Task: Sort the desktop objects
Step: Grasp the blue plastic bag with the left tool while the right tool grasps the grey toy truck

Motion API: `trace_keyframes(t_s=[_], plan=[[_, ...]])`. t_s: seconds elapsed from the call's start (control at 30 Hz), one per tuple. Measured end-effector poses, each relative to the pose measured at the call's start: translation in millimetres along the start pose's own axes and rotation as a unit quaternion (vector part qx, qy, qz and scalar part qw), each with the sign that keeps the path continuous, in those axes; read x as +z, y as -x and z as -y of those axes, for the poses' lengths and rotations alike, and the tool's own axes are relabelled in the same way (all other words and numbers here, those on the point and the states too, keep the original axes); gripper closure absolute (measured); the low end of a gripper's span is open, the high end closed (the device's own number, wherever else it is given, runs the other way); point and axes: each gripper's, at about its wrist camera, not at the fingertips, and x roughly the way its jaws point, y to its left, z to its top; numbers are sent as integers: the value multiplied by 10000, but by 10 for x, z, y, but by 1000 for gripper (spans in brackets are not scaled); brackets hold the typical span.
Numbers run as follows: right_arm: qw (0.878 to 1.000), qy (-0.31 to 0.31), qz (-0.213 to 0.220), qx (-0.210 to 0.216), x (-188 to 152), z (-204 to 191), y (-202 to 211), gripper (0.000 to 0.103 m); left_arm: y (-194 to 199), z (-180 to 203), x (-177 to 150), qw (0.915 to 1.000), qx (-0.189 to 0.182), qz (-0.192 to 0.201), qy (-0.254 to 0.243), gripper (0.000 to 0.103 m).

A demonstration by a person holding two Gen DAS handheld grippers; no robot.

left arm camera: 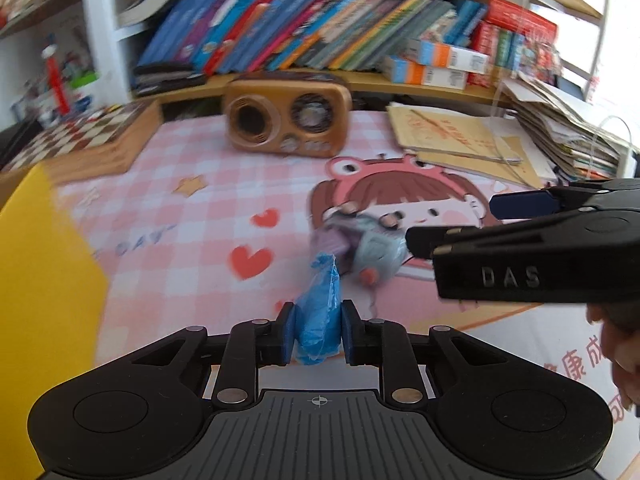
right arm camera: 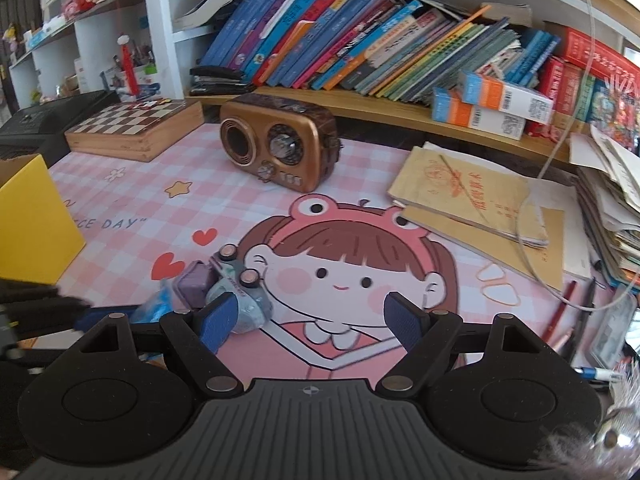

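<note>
Blue plastic wrapper: crumpled, pinched between the pads of the left tongs, just in front of the toy car.
Toy car: grey-blue with a purple block, resting on the pink checked mat on the tabletop.
Right tongs: spread wide, nothing between the pads, left pad just beside the toy car.
Radio: brown, well behind the toy car.
Yellow box: left of the toy car.

The left wrist view is motion-blurred, so the toy on the mat stays unidentifiable.
</note>
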Motion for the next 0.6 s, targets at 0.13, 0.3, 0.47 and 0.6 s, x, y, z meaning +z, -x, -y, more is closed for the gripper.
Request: trace_keyframes(t_s=[0.13, 0.3, 0.47, 0.6], plan=[[9998, 135, -59, 132, 26, -94, -105, 23, 173, -190, -69, 9993, 128, -1, 341, 81], [9989, 358, -157, 244, 40, -199, -265, 23, 363, -320, -113, 9981, 204, 83, 578, 82], [9977, 519, -281, 328, 43, -265, -404, 28, 481, -381, -151, 9967, 245, 143, 760, 82], [9961, 646, -373, 471, 25, -316, -462, 36, 541, -399, -174, 9960, 254, 195, 828, 82]])
